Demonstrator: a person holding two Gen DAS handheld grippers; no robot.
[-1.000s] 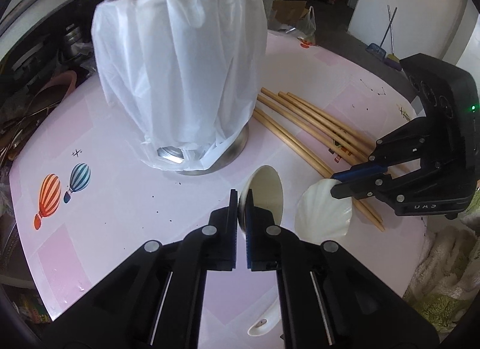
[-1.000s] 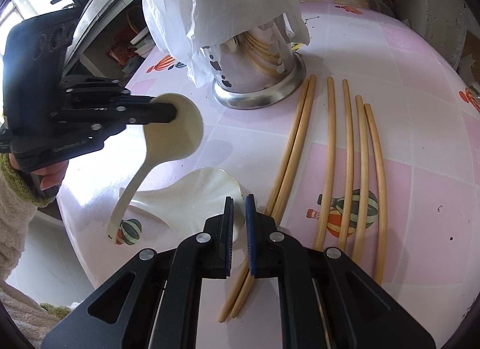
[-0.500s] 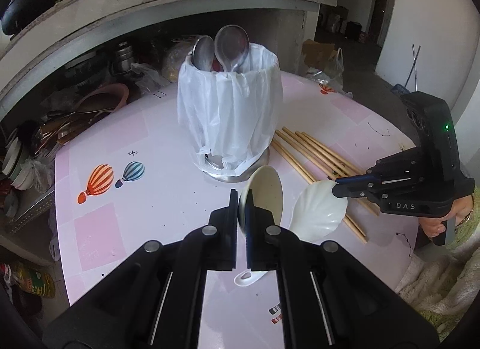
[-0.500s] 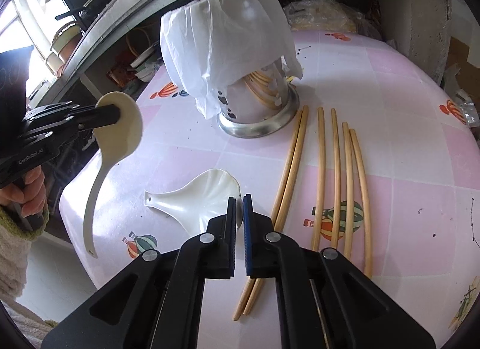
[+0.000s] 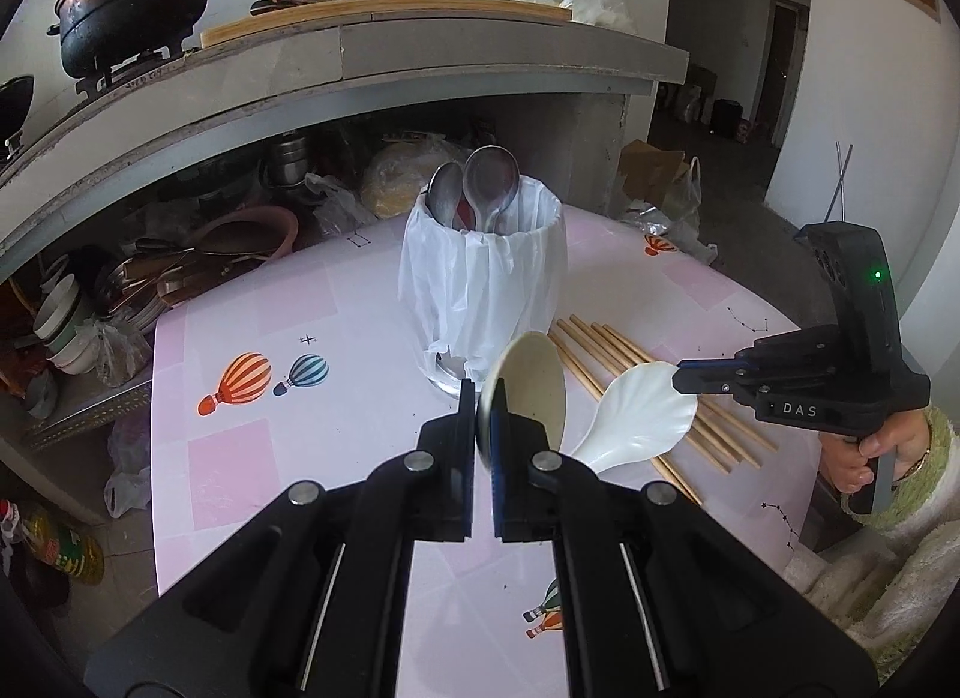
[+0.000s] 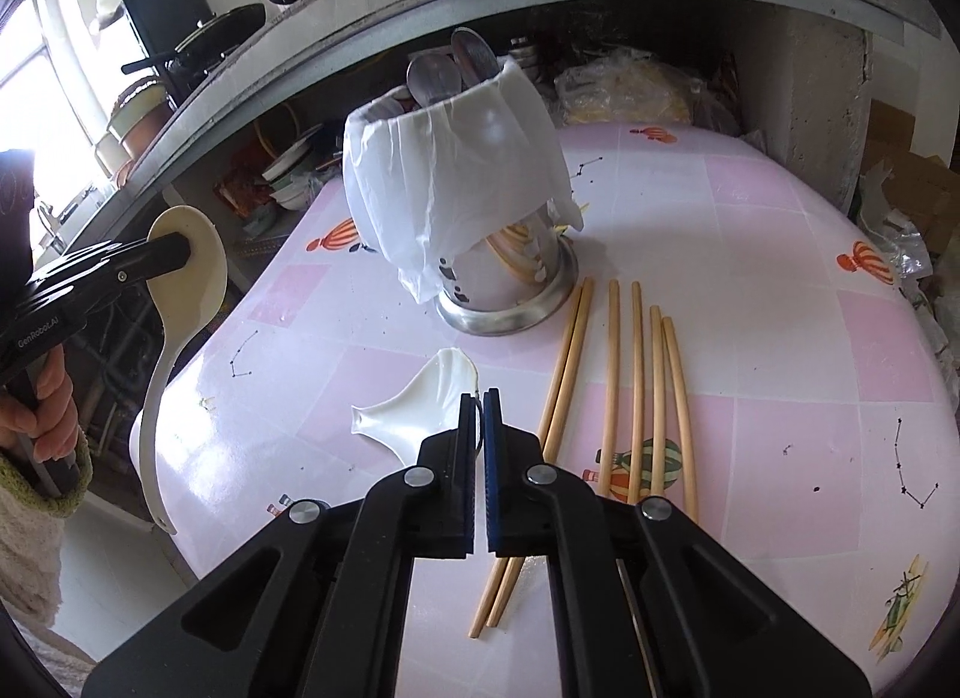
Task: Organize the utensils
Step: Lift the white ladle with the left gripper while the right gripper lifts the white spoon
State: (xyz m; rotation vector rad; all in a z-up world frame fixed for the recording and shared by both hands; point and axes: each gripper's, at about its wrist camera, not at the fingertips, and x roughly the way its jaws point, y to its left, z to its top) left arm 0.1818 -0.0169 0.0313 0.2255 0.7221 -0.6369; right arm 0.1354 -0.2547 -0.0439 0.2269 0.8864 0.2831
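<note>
Both spoons are up off the pink balloon-print table [image 6: 750, 254]. The cream plastic ladle-shaped spoon [image 6: 186, 272] hangs by its bowl, pinched tight in the left gripper [image 5: 483, 398], handle dangling at the near left. The white shell-shaped ceramic spoon [image 5: 642, 416] is clamped at its rim by the right gripper [image 6: 482, 398] – near side, just left of the six bamboo chopsticks [image 6: 624, 386]. Beyond them stands the steel utensil holder draped in a white plastic bag [image 6: 462, 182], two metal spoons [image 5: 480, 188] already inside. Best approach, I'd say: carry each spoon over the rim, tip the handle down first, release once it's well inside – one at a time to avoid clashing.
</note>
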